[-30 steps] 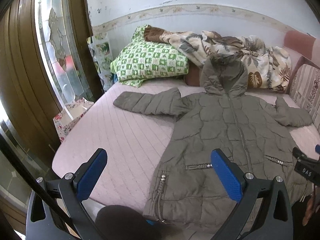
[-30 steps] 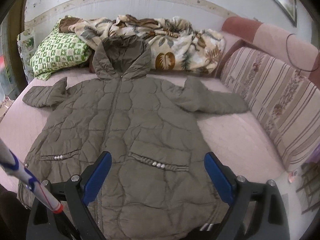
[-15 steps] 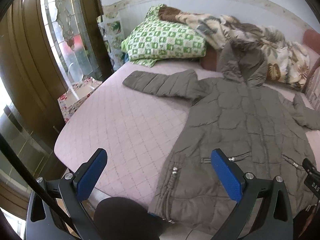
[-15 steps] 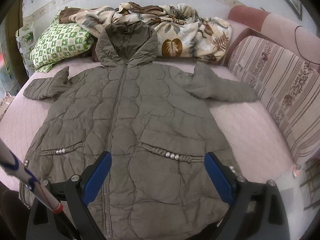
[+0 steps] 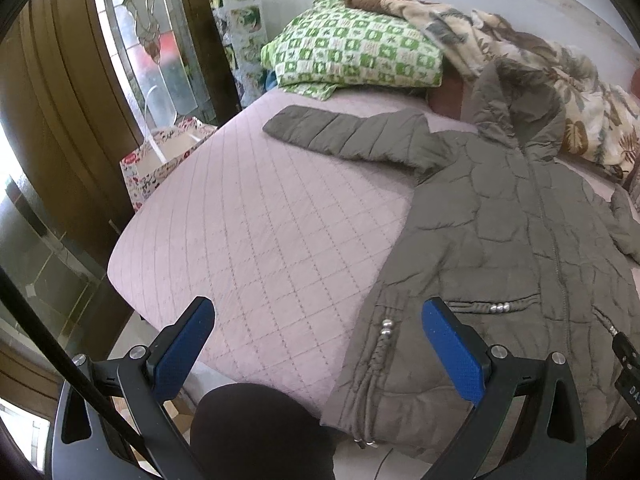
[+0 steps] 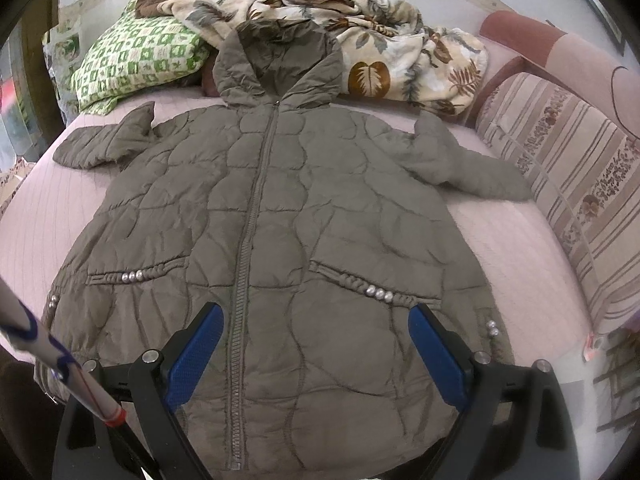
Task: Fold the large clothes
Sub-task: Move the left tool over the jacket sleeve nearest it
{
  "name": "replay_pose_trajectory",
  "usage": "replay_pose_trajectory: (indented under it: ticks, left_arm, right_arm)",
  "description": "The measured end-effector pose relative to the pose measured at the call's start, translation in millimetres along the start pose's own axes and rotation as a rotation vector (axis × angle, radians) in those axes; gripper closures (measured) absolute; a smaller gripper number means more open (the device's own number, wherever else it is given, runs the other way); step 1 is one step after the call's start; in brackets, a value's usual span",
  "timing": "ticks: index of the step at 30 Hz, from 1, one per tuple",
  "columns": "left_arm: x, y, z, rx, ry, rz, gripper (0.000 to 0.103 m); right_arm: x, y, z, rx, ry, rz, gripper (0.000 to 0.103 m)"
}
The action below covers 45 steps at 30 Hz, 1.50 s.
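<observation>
I see both my grippers, left (image 5: 318,344) and right (image 6: 316,344), with jaws spread wide and empty; the coat (image 6: 272,240) lies flat on the bed (image 5: 248,216) beyond them.

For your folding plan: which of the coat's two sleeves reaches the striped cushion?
The sleeve on the right of the right wrist view; its cuff ends at the striped cushion. The other sleeve points toward the green checked pillow.

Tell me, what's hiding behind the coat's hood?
Behind the hood of the coat lies a crumpled leaf-print blanket, with a green checked pillow to its left. A dark reddish thing peeks out beside the hood; the rest is covered.
</observation>
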State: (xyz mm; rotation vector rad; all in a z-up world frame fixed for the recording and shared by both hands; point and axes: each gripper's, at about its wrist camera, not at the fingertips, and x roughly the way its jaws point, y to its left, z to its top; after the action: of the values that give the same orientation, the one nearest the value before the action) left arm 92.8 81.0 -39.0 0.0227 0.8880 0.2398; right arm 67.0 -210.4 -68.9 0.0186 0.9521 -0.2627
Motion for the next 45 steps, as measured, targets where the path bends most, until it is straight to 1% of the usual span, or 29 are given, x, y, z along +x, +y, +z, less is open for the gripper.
replay_pose_trajectory:
  ticks: [9, 20, 26, 34, 45]
  left_arm:
    - [25.5, 17.5, 0.7, -0.026, 0.037, 0.018, 0.000]
    - [61.8, 32.0, 16.6, -0.050, 0.081, 0.036, 0.000]
    - [80.5, 34.1, 32.3, -0.048, 0.082, 0.062, 0.000]
    - [109.5, 32.6, 52.6, -0.049, 0.103, 0.060, 0.000]
    - [161.1, 38.9, 93.5, -0.066, 0.144, 0.056, 0.000]
  right_arm:
    - [5.7, 19.7, -1.3, -0.035, 0.015, 0.002, 0.007]
    - [18.9, 28.1, 1.0, -0.046, 0.042, -0.001, 0.007]
    - [32.9, 29.7, 2.8, -0.041, 0.068, -0.003, 0.007]
    - [50.1, 29.4, 3.5, -0.038, 0.101, -0.011, 0.007]
    - [65.9, 28.8, 6.1, -0.031, 0.124, -0.012, 0.007]
